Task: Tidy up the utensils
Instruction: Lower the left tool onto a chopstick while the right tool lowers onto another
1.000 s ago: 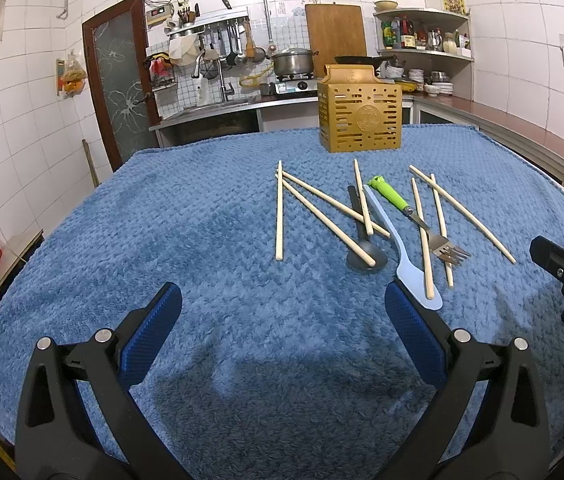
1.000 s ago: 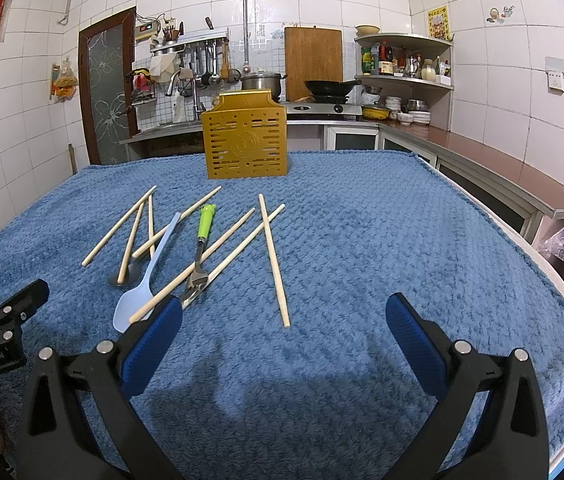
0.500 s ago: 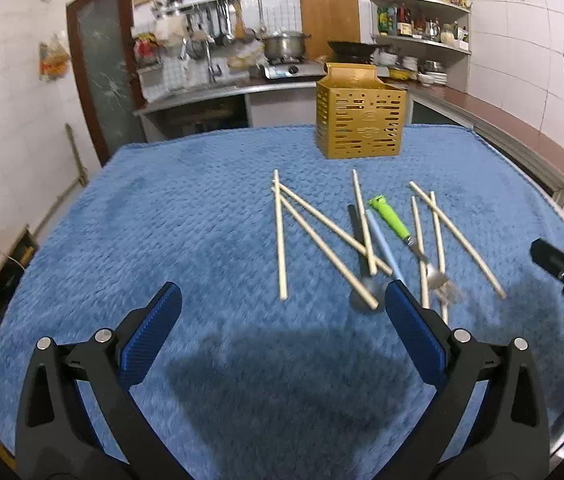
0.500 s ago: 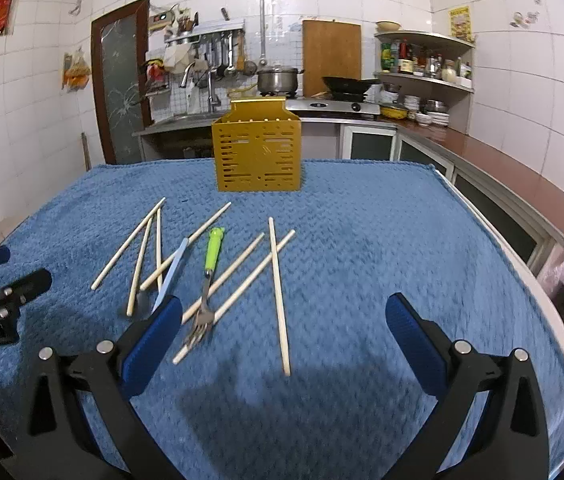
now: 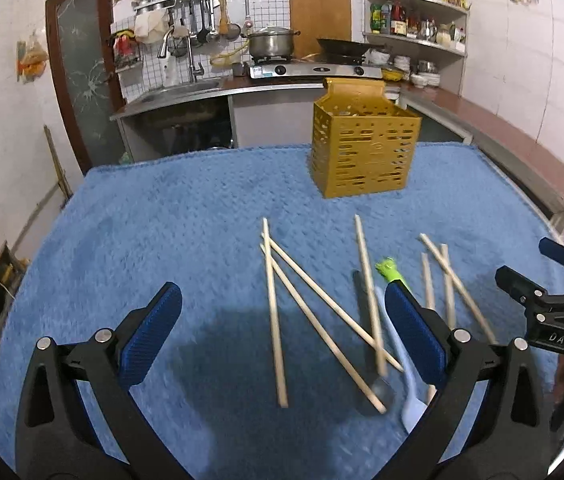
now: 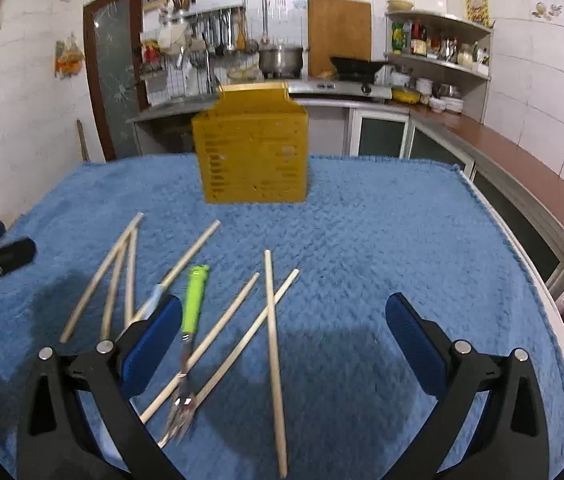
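Right gripper [image 6: 282, 340] gapes wide, empty, above a chopstick [image 6: 273, 352] running lengthwise away from it. Left gripper [image 5: 282, 340] likewise wide, empty. Fork [image 6: 190, 332] lies tines toward the camera, green handle toward the yellow basket [image 6: 254, 160]; basket contents indiscernible.

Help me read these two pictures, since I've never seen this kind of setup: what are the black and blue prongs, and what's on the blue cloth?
They are two hand-held clamps, each carrying its own camera looking out between its fingers. One picture is from the left gripper, the other from the right gripper; each also glimpses the other at its edge. Both are open and hold nothing. On the blue towel lie loose chopsticks, a green-handled fork, a pale blue spoon and a dark spoon, partly hidden. Behind stands a yellow slotted holder.
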Motion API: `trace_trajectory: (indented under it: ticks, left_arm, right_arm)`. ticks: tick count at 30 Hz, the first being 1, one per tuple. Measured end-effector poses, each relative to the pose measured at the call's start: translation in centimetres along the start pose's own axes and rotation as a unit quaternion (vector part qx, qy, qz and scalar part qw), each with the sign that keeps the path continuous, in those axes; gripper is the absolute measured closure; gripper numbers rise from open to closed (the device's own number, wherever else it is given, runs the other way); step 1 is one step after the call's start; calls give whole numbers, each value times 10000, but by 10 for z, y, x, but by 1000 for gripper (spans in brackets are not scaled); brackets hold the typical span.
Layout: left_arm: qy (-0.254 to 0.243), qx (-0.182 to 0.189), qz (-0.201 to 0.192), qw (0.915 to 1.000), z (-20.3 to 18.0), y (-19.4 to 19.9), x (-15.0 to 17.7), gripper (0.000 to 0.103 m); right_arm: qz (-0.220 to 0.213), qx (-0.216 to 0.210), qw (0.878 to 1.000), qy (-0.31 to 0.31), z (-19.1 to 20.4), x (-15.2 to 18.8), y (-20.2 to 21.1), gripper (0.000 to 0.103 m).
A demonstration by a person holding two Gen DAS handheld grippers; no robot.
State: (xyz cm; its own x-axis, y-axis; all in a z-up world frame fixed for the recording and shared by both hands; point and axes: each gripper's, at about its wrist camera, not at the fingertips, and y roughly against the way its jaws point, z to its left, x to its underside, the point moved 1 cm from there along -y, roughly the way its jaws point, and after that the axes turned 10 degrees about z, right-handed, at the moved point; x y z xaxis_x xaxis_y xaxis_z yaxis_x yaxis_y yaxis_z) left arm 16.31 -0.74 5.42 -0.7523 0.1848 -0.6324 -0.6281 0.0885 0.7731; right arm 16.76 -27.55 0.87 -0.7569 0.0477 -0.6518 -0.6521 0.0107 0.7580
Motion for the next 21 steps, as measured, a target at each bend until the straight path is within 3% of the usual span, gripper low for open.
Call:
trace_trajectory:
  ticks: [3, 5, 7, 8, 15, 19, 21]
  left_arm:
    - [70, 158, 193, 9997, 5, -23, -10, 6]
    - [150, 189, 374, 9990, 10, -42, -15, 16]
    - [52, 202, 638, 9977, 11, -60, -17, 38]
    - [19, 185, 730, 9972, 11, -66, -17, 42]
    - [35, -4, 1094, 9940, 18, -98, -25, 43]
    - [81, 96, 1169, 9931, 23, -109, -31, 43]
    - [108, 91, 1223, 9924, 24, -113, -34, 44]
  right_arm:
    - [245, 62, 9997, -16, -2, -4, -27, 4]
    - [377, -4, 9993, -29, -4, -7, -41, 8]
    - [509, -74, 9987, 10, -2, -9, -51, 22]
    - [568, -70, 9983, 54, -1, -9, -55, 28]
    - [883, -139, 9960, 75, 3, -17, -81, 59]
    - [962, -205, 9951, 67, 3, -26, -90, 65]
    - [1007, -282, 9945, 79, 4, -27, -92, 73]
